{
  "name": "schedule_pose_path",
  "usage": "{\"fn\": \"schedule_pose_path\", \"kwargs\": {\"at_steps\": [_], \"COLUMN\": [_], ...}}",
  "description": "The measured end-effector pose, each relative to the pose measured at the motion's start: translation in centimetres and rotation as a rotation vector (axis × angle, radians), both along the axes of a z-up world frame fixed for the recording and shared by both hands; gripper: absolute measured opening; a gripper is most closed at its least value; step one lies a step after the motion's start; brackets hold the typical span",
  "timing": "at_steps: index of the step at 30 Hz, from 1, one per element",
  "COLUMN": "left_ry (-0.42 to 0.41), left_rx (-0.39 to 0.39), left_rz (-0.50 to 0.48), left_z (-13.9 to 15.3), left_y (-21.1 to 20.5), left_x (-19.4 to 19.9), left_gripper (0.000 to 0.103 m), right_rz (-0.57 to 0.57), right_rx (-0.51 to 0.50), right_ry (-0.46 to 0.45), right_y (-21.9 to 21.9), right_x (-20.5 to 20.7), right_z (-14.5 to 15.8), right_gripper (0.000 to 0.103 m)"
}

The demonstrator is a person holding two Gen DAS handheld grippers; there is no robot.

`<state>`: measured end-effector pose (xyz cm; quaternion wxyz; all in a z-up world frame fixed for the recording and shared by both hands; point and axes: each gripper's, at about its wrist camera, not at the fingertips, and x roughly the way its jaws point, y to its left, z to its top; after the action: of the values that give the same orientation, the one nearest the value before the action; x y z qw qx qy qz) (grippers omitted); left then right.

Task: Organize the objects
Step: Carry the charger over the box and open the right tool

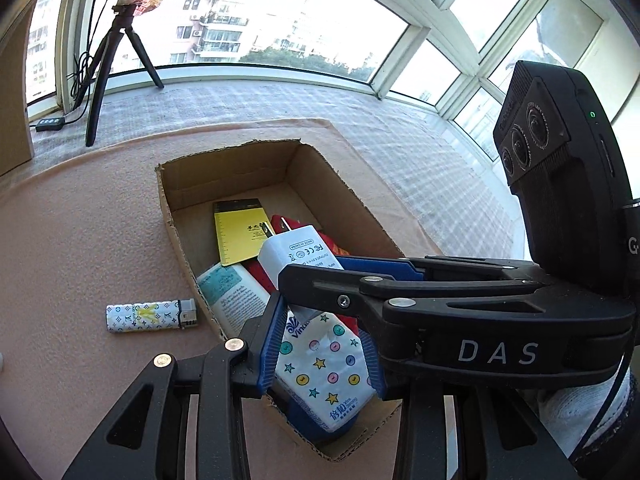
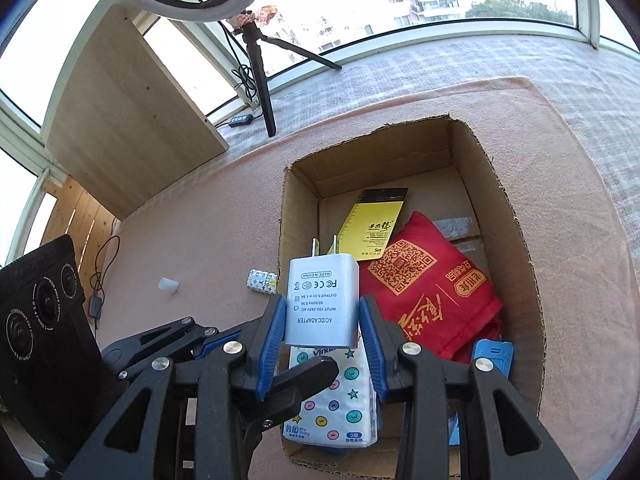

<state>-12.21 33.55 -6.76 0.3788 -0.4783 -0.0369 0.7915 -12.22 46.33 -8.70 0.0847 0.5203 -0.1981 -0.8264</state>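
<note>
1. White plastic, boxy and smooth: the adapter [image 2: 322, 300] carries grey print reading "AC/DC ADAPTER" and "MADE IN CHINA", with two metal prongs at its far end.
2. Right gripper [image 2: 323, 330] pinches the adapter between its blue pads [image 2: 271, 332], holding it above the near end of the box [image 2: 516, 216].
3. Seen from the left wrist view, the adapter [image 1: 298, 250] sticks out past the right gripper [image 1: 320, 276], which crosses the frame from the right.
4. Left gripper [image 1: 320, 350] hangs over the box's near end with its blue pads spread to either side of the tissue pack [image 1: 326, 364]; whether they touch it I cannot tell.
5. Cardboard box [image 1: 180, 236] sits open-topped on the pink surface [image 1: 80, 240], its cut edges rough.
6. Inside lie a yellow card [image 2: 374, 226], a red cloth bag [image 2: 432, 292] printed with a gold QR code, the tissue pack [image 2: 336, 396] with coloured dots and stars, and a blue item [image 2: 492, 354] at the near right corner.
7. Outside the box, on its left, a patterned lighter [image 1: 152, 316] lies flat on the surface.
</note>
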Motion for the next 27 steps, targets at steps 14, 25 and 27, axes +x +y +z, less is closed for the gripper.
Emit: {"fn": "schedule_pose_path", "kwargs": {"at_steps": [14, 25, 27], "left_ry": [0.054, 0.064, 0.062], "left_rx": [-0.076, -0.083, -0.081], "left_rz": [-0.025, 0.003, 0.021], "left_z": [0.0, 0.6, 0.6], "left_y": [1.7, -1.3, -2.7], "left_x": [0.9, 1.4, 1.3], "left_gripper": [0.039, 0.039, 0.039], "right_rz": [-0.03, -0.05, -0.056], "right_rx": [0.008, -0.015, -0.024], "right_ry": [0.028, 0.041, 0.043], "right_y": [1.3, 0.7, 0.6], "right_x": [0.3, 0.8, 0.8], "right_z": [0.1, 0.5, 0.6], "right_gripper": [0.035, 0.035, 0.035]}}
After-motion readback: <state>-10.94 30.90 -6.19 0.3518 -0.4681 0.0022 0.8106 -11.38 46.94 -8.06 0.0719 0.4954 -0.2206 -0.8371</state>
